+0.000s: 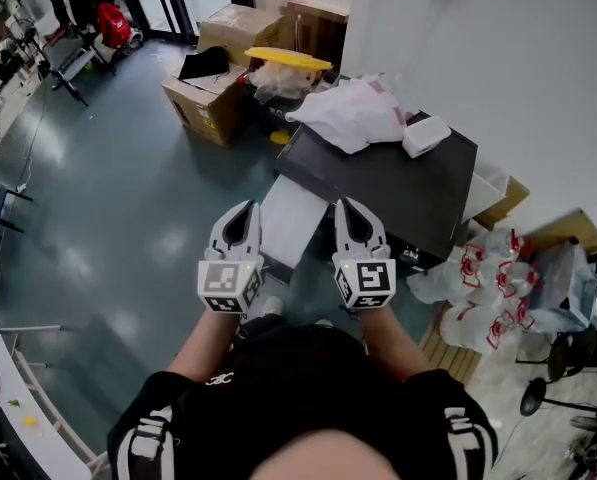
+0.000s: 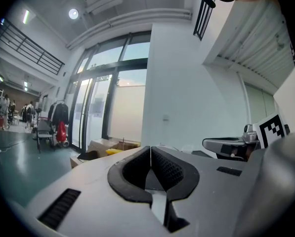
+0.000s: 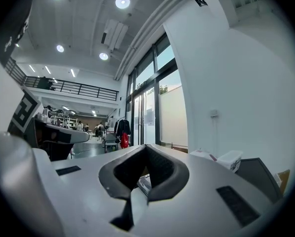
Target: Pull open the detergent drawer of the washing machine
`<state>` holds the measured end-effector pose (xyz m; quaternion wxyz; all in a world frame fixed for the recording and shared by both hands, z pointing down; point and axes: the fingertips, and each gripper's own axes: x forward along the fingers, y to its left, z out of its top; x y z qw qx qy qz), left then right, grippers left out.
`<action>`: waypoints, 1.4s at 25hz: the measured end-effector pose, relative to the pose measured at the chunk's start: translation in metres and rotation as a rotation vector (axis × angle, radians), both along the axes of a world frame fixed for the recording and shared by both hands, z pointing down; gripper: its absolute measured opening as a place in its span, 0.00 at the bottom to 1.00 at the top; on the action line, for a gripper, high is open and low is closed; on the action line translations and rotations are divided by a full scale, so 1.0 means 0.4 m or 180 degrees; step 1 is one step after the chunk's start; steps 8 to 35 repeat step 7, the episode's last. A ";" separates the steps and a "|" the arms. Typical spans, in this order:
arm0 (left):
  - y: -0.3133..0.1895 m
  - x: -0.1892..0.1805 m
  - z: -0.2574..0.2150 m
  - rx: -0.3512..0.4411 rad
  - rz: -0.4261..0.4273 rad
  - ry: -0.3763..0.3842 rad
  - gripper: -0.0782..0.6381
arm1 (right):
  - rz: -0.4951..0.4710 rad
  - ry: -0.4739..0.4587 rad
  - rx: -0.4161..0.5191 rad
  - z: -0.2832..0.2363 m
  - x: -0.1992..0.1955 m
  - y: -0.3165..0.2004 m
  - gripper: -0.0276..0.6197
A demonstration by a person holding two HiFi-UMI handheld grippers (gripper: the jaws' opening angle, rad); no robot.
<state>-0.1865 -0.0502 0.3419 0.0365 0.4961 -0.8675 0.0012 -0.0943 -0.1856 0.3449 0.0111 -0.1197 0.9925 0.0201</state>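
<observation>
White plastic bag (image 1: 353, 113) atop dark-topped washing machine (image 1: 398, 193)

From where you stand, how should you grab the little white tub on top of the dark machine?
Probably across its short sides, coming from above on the near side. The white tub lies at the dark machine's far edge, with the plastic bag crowding its left and the wall behind. The right gripper, now shut, is nearer.

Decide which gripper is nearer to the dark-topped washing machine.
Right. In the head view, the right gripper sits at the near edge of the washing machine; the left gripper is further off to the left, over the floor.
</observation>
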 end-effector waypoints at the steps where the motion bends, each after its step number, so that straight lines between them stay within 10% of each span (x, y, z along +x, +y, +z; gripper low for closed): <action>1: -0.001 0.001 -0.001 -0.0007 -0.0003 -0.0011 0.11 | -0.0002 0.0006 0.0000 0.001 0.000 0.000 0.05; 35: -0.011 0.005 -0.003 -0.0026 0.0025 -0.0033 0.11 | -0.0052 0.0008 0.0035 0.002 -0.005 0.008 0.05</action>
